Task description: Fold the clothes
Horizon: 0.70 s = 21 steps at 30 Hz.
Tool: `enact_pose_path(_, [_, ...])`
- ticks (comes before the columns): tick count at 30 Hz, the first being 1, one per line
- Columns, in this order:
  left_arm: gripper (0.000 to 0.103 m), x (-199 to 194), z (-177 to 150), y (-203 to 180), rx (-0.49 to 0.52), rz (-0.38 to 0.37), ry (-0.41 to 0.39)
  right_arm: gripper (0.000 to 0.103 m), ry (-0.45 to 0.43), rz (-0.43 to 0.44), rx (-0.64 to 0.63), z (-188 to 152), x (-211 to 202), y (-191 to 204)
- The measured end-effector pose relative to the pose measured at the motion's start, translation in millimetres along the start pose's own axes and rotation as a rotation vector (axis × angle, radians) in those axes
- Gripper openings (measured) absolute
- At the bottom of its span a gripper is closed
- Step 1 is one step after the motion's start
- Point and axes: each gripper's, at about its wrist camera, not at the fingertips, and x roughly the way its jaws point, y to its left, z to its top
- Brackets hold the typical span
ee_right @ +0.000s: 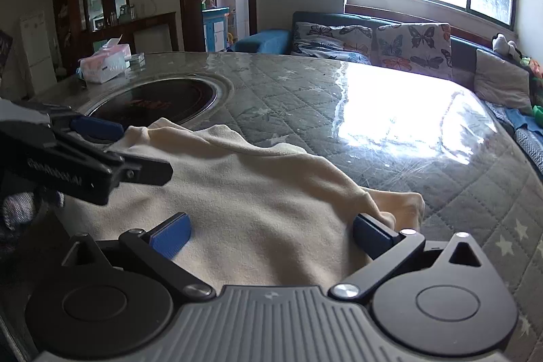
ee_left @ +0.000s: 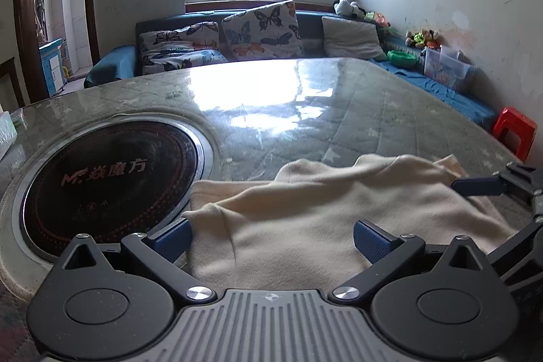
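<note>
We see a cream garment lying rumpled on the desk, just beside the round black cooktop set into the surface. Our left tool has its fingers spread wide apart above the cloth's near edge. Our right tool is likewise spread apart over the cloth. A tissue pack sits at the desk's far side.

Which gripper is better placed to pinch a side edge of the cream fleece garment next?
Right, marginally. The right gripper has its outer blue pad touching the cream fleece garment's bunched edge; the left gripper straddles flat cloth, also open.
</note>
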Motion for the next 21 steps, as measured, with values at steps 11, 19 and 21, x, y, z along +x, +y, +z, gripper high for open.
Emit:
enact_pose_path(11, [0.103, -15.6, 11.6, 14.3, -0.035, -0.017, -0.045, 0.103, -0.019, 0.033, -0.003, 30.9, -8.3, -3.1])
enact_pose_path(19, [0.103, -16.0, 12.9, 29.4, -0.063, 0.019, -0.044, 0.103, 0.024, 0.136, 0.016, 54.7, 22.6, -2.0])
enact_pose_path(21, [0.103, -15.1, 11.2, 34.1, -0.068, 0.033, -0.038, 0.103, 0.043, 0.155, 0.032, 54.5, 32.2, -1.0])
